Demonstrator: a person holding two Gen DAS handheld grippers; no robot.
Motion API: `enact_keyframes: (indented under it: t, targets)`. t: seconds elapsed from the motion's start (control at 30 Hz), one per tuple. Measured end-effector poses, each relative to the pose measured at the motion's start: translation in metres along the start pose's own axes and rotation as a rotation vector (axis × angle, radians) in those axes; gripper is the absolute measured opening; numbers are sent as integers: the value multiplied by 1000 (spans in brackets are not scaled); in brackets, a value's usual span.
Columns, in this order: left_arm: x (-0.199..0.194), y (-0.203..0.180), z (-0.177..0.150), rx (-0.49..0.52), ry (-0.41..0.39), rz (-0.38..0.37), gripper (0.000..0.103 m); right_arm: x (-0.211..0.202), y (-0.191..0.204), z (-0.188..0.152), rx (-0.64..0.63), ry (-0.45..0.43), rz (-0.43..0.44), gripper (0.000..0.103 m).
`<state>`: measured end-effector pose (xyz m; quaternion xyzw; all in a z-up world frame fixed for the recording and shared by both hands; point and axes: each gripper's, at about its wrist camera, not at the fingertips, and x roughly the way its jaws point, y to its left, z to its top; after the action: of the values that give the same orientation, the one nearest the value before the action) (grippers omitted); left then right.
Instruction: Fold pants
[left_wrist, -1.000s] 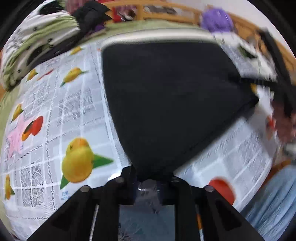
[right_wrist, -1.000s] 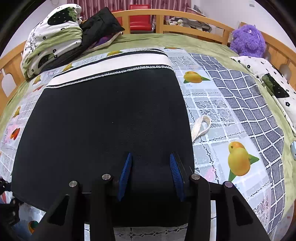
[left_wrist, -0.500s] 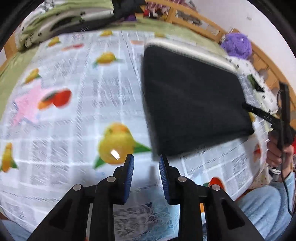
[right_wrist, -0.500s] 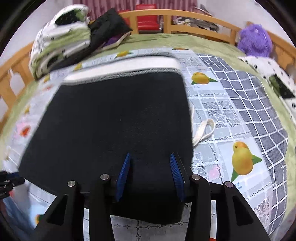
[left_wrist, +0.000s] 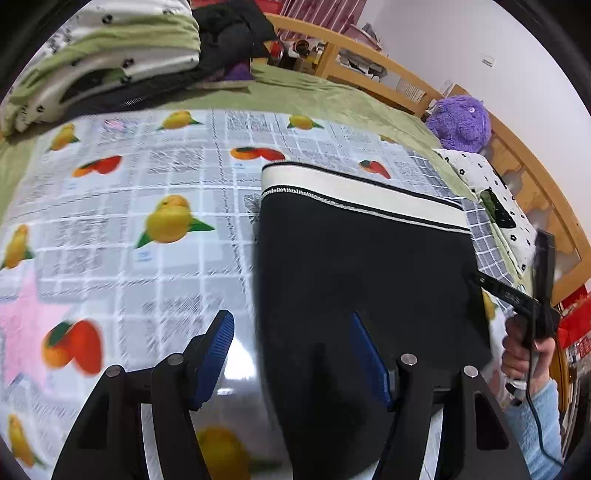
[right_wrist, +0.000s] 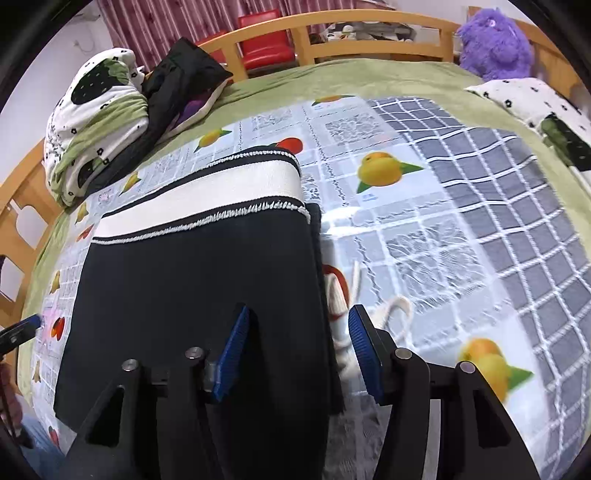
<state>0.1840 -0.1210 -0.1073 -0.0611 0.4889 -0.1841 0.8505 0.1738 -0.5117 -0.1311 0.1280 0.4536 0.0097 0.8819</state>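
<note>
while the folded black pants (left_wrist: 362, 266) lie flat on the fruit-print tablecloth (left_wrist: 155, 184) spread over the green bed, their white waistband (right_wrist: 207, 195) sits at the far end. the left gripper (left_wrist: 291, 350) hangs over the pants' near left edge, its jaws spreading apart; the edge lies below the gap and the blue pads (left_wrist: 216, 350) press on nothing. the right gripper (right_wrist: 297, 350) hovers over the near right edge, its jaws also widening, the cloth beneath them untouched. a white drawstring (right_wrist: 391, 310) trails on the tablecloth just right of the pants. a purple plush toy (right_wrist: 495, 40) sits at the far right by the wooden bed rail (right_wrist: 369, 22).
</note>
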Motion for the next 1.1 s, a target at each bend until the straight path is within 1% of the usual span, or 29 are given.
enact_keyframes:
  t: [0.03, 0.1, 0.17, 0.2, 0.27, 0.33, 0.4, 0.43, 0.47, 0.5, 0.53, 0.57, 0.63, 0.67, 0.7, 0.73, 0.77, 0.8, 0.87, 0.93, 1.0, 1.1]
  targets:
    - [11, 1, 2, -2, 6, 5, 61, 5, -1, 1, -13, 1, -1, 60]
    - [40, 8, 3, -7, 35, 13, 56, 13, -3, 2, -19, 6, 13, 60]
    - [59, 18, 1, -32, 60, -29, 54, 21, -6, 3, -1, 25, 37, 60]
    - [68, 24, -1, -66, 63, -66, 54, 25, -7, 5, 9, 34, 52, 60]
    - [72, 27, 1, -69, 46, -107, 54, 32, -9, 6, 20, 43, 86, 60]
    - [75, 27, 3, -61, 49, -128, 51, 39, -11, 6, 39, 46, 116, 60]
    - [77, 31, 5, -96, 56, -156, 47, 44, -11, 5, 56, 48, 148, 60]
    - [78, 32, 6, -109, 59, -167, 40, 46, -12, 5, 70, 53, 168, 61]
    - [78, 32, 7, -123, 68, -195, 28, 47, -13, 5, 85, 58, 179, 62]
    - [76, 32, 8, -128, 65, -200, 25, 47, -14, 6, 93, 64, 187, 62]
    - [73, 31, 9, -121, 62, -197, 14, 46, -14, 7, 99, 67, 192, 62]
    - [67, 28, 13, -94, 57, -196, 11, 44, -15, 8, 108, 70, 199, 61]
    - [49, 23, 19, -67, 37, -175, 11, 35, -14, 11, 136, 64, 206, 50]
    - [45, 25, 24, -66, 38, -178, 11, 29, -13, 12, 156, 62, 218, 47]
    - [36, 28, 28, -75, 34, -184, 11, 22, -11, 13, 181, 48, 247, 31]
    - [27, 34, 32, -89, 27, -190, 11, 15, -8, 14, 206, 44, 298, 25]
    - [14, 43, 37, -104, 19, -189, 10, 12, -1, 15, 216, 47, 329, 24]
    - [4, 50, 39, -106, 11, -177, 10, 10, 12, 16, 205, 55, 334, 22]
    - [-21, 66, 45, -92, -13, -108, 10, 13, 51, 15, 140, 74, 310, 22]
    - [-41, 83, 49, -80, -16, -29, 10, 18, 89, 12, 78, 94, 318, 21]
    - [-60, 108, 47, -78, -16, 36, 10, 28, 129, 11, 29, 139, 375, 21]
    - [-73, 148, 37, -107, 0, 105, 10, 44, 170, 7, -15, 183, 447, 20]
